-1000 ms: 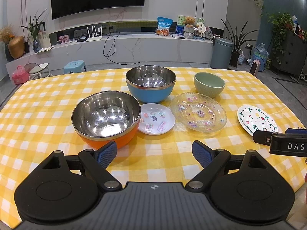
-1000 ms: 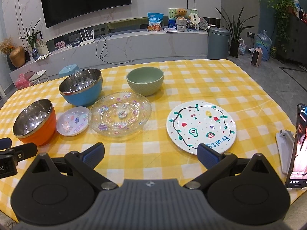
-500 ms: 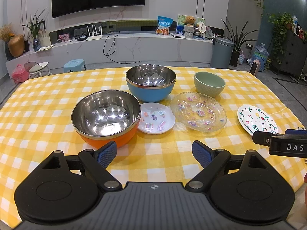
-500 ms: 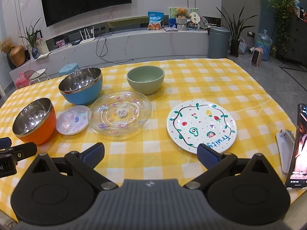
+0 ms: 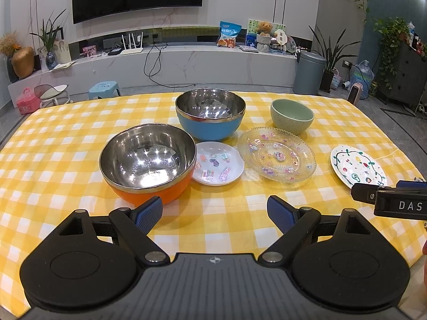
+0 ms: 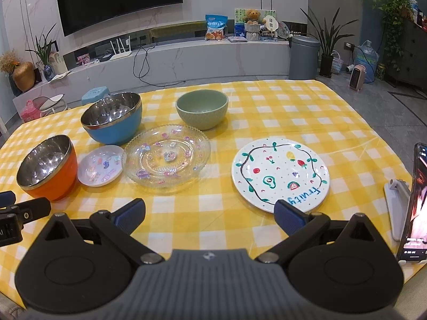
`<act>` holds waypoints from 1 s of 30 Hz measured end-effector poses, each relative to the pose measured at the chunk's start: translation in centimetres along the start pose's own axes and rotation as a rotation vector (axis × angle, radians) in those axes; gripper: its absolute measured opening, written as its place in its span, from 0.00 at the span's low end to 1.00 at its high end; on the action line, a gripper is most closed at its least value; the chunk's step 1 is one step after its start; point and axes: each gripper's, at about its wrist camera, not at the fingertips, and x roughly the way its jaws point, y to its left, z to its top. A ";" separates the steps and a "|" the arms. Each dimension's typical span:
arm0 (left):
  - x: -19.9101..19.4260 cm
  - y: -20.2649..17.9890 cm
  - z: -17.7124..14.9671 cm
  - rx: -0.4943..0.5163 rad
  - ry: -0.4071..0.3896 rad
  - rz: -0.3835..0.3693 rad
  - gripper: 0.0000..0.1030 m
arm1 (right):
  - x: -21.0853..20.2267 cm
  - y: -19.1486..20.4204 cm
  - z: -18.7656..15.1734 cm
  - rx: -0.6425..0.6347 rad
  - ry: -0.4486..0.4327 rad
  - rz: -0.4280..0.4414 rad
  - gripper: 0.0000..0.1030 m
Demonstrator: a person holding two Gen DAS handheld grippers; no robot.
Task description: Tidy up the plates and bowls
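On the checked table (image 5: 66, 160) nothing has shifted; both tongs (image 5: 214, 209) (image 6: 209, 210) stay wide open, empty

A table covered by a yellow-and-white checked cloth (image 6: 280, 112) carries everything. On it, from left to right, stand an orange bowl (image 6: 46, 169), a small white saucer (image 6: 101, 165) just beside it, a clear glass plate (image 6: 167, 158) and a white plate painted with fruit (image 6: 280, 173). Behind them sit a blue bowl (image 6: 113, 118) and a green bowl (image 6: 202, 109). At the right edge a phone (image 6: 412, 205) leans on a white stand (image 6: 397, 200).
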 end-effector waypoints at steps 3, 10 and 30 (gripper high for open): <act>0.0 0.0 0.0 0.000 0.001 -0.001 1.00 | 0.0 0.0 -0.1 0.001 0.001 0.000 0.97; 0.1 0.0 0.0 -0.002 0.002 -0.001 1.00 | 0.0 0.0 0.0 -0.001 0.003 -0.001 0.97; -0.3 -1.2 1.5 -0.038 0.018 -0.032 0.79 | 1.4 -1.4 0.3 0.102 0.007 0.045 0.91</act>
